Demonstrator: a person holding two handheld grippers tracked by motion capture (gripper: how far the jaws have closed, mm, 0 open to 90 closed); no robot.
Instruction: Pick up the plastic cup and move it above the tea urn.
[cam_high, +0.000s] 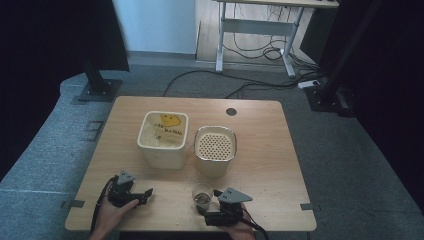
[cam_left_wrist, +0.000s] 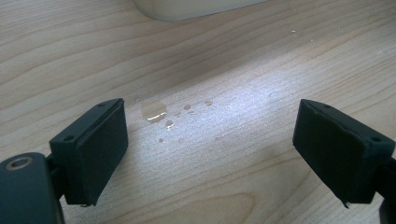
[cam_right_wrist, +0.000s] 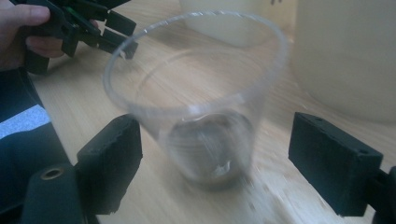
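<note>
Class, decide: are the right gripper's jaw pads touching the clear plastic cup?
Apart. In the right gripper view, the cup stands between the right gripper pads, with bare table visible on both sides.

1. The table (cam_high: 260, 150) is pale wood with a darker wavy grain, and a small round black disc (cam_high: 231, 111) sits near its far edge.
2. The square container (cam_high: 163, 139) is cream, with a yellow figure and dark lettering on its inner wall.
3. The rounded container (cam_high: 215, 150) beside it is cream too, its top patterned with a grid of small dark holes.
4. The plastic cup (cam_right_wrist: 201, 107) is clear and colourless, with a dark brown layer at its bottom.
5. Both grippers, left (cam_left_wrist: 210, 144) and right (cam_right_wrist: 215, 163), are black, each topped by a grey three-cornered plate.
6. Small colourless drops (cam_left_wrist: 156, 112) glisten on the wood.
7. The floor (cam_high: 350, 150) is grey.
</note>
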